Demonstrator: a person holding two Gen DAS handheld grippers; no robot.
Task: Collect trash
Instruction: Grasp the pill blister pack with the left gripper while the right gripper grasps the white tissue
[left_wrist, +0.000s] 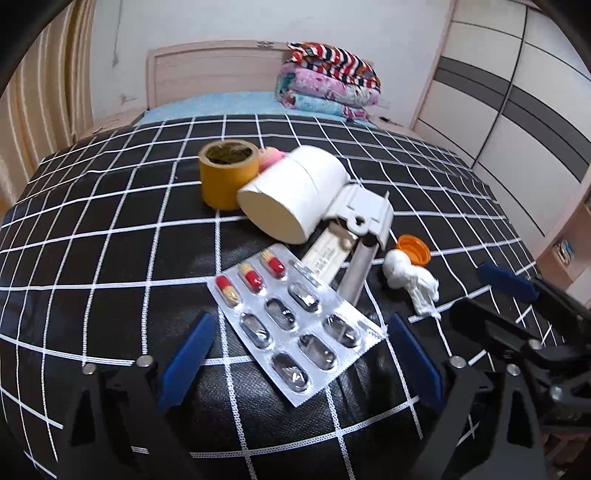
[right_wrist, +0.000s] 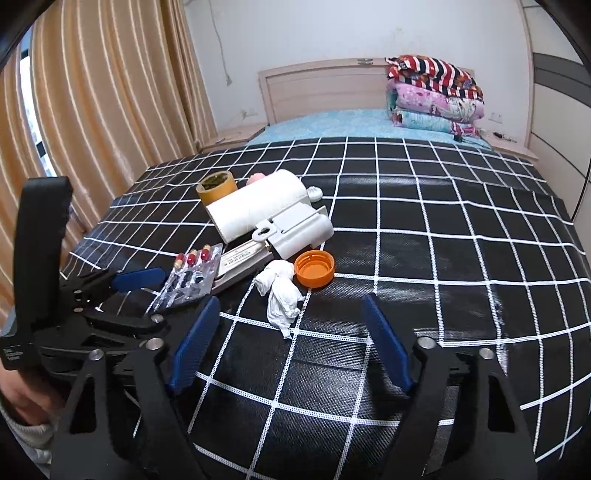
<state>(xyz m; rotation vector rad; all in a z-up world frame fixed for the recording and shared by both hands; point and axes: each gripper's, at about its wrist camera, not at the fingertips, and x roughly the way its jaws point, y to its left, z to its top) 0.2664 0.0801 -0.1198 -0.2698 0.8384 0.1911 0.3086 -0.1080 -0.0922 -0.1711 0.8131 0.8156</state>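
Note:
A pile of items lies on a black checked sheet (left_wrist: 110, 221). A silver pill blister pack (left_wrist: 295, 325) with three red-yellow capsules lies between my open left gripper's (left_wrist: 299, 354) blue fingers. It also shows in the right wrist view (right_wrist: 188, 280). A crumpled white tissue (right_wrist: 280, 291) and an orange bottle cap (right_wrist: 314, 268) lie just ahead of my open, empty right gripper (right_wrist: 291, 339). The tissue (left_wrist: 410, 280) and cap (left_wrist: 413, 251) show right of the blister pack. My right gripper (left_wrist: 509, 280) shows at the left view's right edge.
A yellow tape roll (left_wrist: 227, 173), a white paper roll (left_wrist: 291, 192), a white plastic holder (left_wrist: 365, 214) and a printed flat box (left_wrist: 325, 254) sit behind the blister pack. Folded quilts (right_wrist: 436, 96) lie at the headboard. Curtains (right_wrist: 110, 110) hang left, wardrobe (left_wrist: 517, 110) right.

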